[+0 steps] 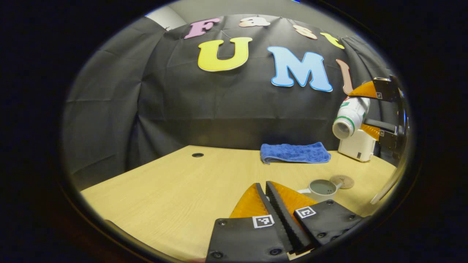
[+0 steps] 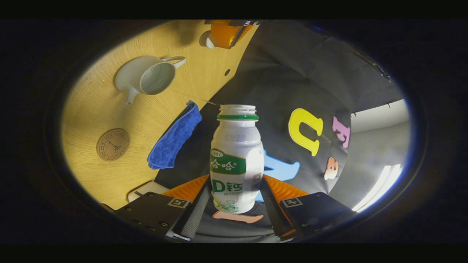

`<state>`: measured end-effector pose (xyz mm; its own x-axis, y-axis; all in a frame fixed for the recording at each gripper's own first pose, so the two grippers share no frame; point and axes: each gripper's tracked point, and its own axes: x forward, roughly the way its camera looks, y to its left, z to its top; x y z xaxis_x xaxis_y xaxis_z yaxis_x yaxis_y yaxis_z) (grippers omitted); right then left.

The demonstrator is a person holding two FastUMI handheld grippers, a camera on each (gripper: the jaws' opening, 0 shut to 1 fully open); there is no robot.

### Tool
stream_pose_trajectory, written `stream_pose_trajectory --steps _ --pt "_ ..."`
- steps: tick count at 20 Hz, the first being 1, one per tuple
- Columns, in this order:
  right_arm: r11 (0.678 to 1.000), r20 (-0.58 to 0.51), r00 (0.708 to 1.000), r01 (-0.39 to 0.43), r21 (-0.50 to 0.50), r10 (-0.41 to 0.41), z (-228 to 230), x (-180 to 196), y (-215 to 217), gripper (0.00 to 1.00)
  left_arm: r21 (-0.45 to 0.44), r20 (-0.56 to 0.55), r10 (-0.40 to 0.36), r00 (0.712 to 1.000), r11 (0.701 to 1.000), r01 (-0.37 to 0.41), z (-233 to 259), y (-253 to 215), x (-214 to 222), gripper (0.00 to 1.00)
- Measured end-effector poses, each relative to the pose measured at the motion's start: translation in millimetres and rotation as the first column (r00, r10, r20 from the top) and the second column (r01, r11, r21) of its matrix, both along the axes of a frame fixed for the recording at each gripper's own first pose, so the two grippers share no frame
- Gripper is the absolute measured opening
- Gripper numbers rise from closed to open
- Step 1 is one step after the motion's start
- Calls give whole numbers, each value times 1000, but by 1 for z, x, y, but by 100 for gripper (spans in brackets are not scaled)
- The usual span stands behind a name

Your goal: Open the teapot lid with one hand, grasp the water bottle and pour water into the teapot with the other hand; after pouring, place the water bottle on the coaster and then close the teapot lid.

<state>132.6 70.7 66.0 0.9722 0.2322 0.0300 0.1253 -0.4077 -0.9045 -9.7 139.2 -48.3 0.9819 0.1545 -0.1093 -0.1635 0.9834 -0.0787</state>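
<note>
Left gripper view looks across a pale wooden table (image 1: 164,182) toward the black cloth wall. At the bottom, the left gripper (image 1: 266,190) has its two fingers pressed nearly together, with only a thin slit between them; whether they pinch the teapot lid there cannot be told. Just past the fingertips, to the right, the white teapot (image 1: 321,189) stands open on the table, its inside bare to the eye. A round cork coaster (image 1: 342,181) lies flat just right of the teapot. Farther back, a folded blue towel (image 1: 295,153) rests near the wall. At the far right, the right gripper (image 1: 367,111) holds the white water bottle (image 1: 350,118) up in the air, tipped sideways with its capless mouth facing this camera. A white box (image 1: 357,146) stands on the table below it.

Right gripper view is rolled, so the table stands on edge along the left. Both fingers of the right gripper (image 2: 236,193) press on the lower body of the water bottle (image 2: 237,160), one on each side. The teapot (image 2: 146,77), open, sits at upper left, the coaster (image 2: 113,144) below it, and the blue towel (image 2: 175,137) beside them. The left gripper (image 2: 228,33) shows at the top edge.
</note>
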Motion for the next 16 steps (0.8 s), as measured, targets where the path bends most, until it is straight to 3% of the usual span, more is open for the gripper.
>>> stream_pose_trajectory --steps 7,8,16 --pt "995 -59 998 24 92 -18 -17 0 -6 76 0 2 2 1000 1000 -2 -2 1 -2 100" --pt "993 -77 997 28 113 -20 -21 -2 -6 76 0 1 2 1000 1000 -2 -2 1 -1 8" --pt "949 -219 975 102 299 -35 -61 -13 -11 76 3 -1 1 1000 1000 -1 -2 0 -3 8"
